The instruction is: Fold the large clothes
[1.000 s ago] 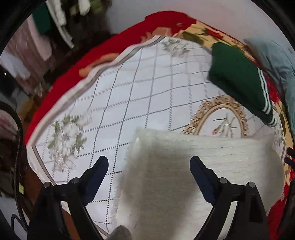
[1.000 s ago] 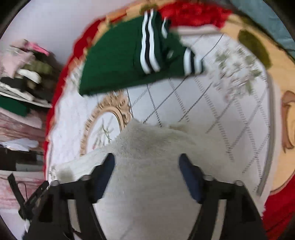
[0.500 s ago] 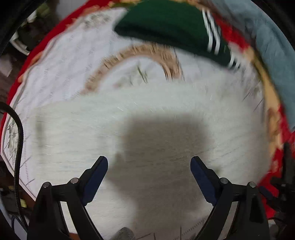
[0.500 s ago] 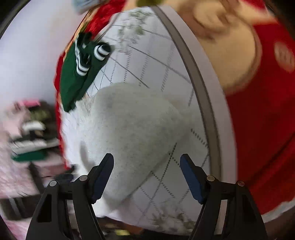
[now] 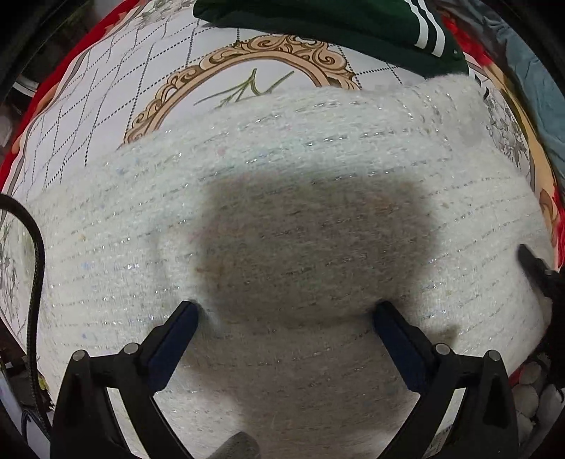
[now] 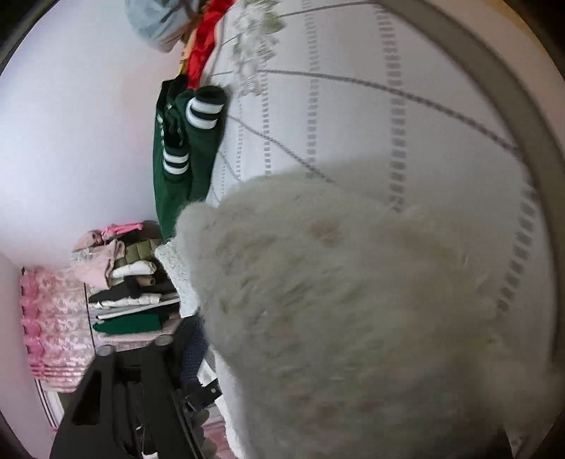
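Note:
A fuzzy white knitted garment [image 5: 282, 197] lies folded on the patterned white bedspread [image 5: 106, 81]. My left gripper [image 5: 286, 317] is open, its fingertips [image 5: 187, 314] pressing down onto the garment's top. In the right wrist view the same white garment [image 6: 353, 300] fills the lower right and covers the right finger; only the left finger [image 6: 190, 353] shows at its edge. The right gripper [image 5: 533, 264] shows as a dark shape at the garment's right end in the left wrist view.
A folded dark green garment with white stripes [image 5: 335, 24] lies at the far side of the bed, also in the right wrist view [image 6: 183, 141]. A grey-blue cloth [image 5: 536, 77] lies at right. Shelves of stacked clothes [image 6: 123, 282] stand beside the bed.
My left gripper has moved over the white garment and lowered until its fingertips touch it. My right gripper has swung sideways and dropped in against the garment's end, which now hides one finger.

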The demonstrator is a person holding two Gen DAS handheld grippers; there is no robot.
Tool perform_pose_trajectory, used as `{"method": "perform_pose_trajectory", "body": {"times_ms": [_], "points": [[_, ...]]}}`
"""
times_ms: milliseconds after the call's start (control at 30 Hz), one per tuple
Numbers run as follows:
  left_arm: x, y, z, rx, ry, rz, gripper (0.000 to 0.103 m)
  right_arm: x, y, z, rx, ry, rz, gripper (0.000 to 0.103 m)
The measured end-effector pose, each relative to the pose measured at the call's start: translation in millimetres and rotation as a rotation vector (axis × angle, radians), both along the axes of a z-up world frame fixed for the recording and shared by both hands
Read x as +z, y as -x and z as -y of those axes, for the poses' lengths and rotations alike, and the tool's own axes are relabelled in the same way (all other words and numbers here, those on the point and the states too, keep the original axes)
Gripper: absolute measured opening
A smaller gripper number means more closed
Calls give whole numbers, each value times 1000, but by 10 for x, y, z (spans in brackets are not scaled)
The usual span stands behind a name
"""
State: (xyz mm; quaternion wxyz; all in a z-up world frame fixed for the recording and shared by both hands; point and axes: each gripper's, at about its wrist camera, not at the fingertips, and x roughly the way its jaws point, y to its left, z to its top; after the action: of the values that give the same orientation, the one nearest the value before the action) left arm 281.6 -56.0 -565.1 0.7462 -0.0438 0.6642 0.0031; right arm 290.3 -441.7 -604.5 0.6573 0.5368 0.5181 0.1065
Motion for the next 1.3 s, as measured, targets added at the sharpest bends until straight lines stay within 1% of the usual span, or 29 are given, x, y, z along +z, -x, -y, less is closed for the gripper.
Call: {"method": "perform_pose_trajectory", "body": {"times_ms": [33, 100, 133, 233, 300, 333, 367, 433, 467, 500, 567, 600, 667, 767, 800, 833, 900, 933, 967, 1000, 1033, 1067, 1133, 1167, 1200, 1267, 1300], "points": [[5, -28, -1, -1, -1, 2, 103, 4, -52, -26, 4, 8, -2, 47], [-12, -122, 13, -5, 3, 10, 103, 58, -129, -49, 5, 23, 6, 37], [-11, -153, 19, -12, 3, 16, 103, 139, -175, -77, 11, 45, 20, 34], [-5, -269, 72, -39, 8, 41, 103, 444, -231, -143, 35, 103, 81, 30], [1, -394, 134, -48, 33, 59, 103, 672, -237, -178, 46, 134, 123, 28], [7, -467, 188, -61, 50, 70, 103, 838, -273, -212, 53, 165, 154, 28], [10, -519, 235, -69, 47, 69, 103, 969, -293, -220, 57, 189, 176, 28], [4, -694, 376, -102, 109, 88, 103, 1270, -331, -239, 69, 263, 225, 27], [-15, -780, 433, -111, 150, 91, 103, 1375, -326, -224, 72, 286, 242, 27], [-41, -861, 476, -114, 199, 91, 103, 1566, -366, -245, 87, 341, 272, 27], [-76, -1020, 518, -107, 302, 83, 103, 1820, -409, -296, 116, 415, 309, 26], [-57, -1075, 503, -96, 330, 81, 103, 1983, -433, -351, 142, 466, 332, 25], [70, -1102, 366, -48, 359, 101, 103, 2183, -456, -458, 190, 521, 360, 24], [364, -942, -160, 94, 416, 146, 103, 2440, -481, -817, 312, 560, 421, 23], [463, -848, -372, 146, 422, 164, 103, 2479, -467, -944, 347, 567, 436, 23], [566, -736, -605, 196, 414, 183, 103, 2529, -446, -1181, 412, 579, 461, 22], [744, -467, -1056, 288, 374, 215, 103, 2539, -396, -1515, 499, 584, 489, 22], [849, -324, -1246, 328, 344, 232, 103, 2532, -344, -1769, 561, 578, 509, 22], [922, -194, -1377, 356, 316, 241, 103, 2522, -289, -1926, 600, 571, 517, 21], [970, 17, -1447, 384, 285, 248, 103, 2474, -226, -2177, 661, 557, 529, 21], [1063, 187, -1679, 425, 253, 257, 103, 2409, -175, -2366, 705, 537, 531, 21], [1100, 332, -1827, 452, 234, 263, 103, 2347, -102, -2544, 747, 519, 530, 21], [1198, 597, -2142, 514, 182, 266, 102, 2131, 48, -2926, 848, 502, 525, 20], [1217, 741, -2254, 541, 166, 271, 102, 1974, 134, -3126, 905, 496, 509, 20], [1198, 873, -2360, 562, 154, 275, 102, 1809, 226, -3287, 955, 493, 483, 20], [1191, 967, -2452, 598, 125, 272, 102, 1467, 367, -3526, 1031, 489, 417, 20], [1127, 991, -2457, 610, 123, 272, 102, 1284, 438, -3622, 1073, 487, 379, 20]]}}
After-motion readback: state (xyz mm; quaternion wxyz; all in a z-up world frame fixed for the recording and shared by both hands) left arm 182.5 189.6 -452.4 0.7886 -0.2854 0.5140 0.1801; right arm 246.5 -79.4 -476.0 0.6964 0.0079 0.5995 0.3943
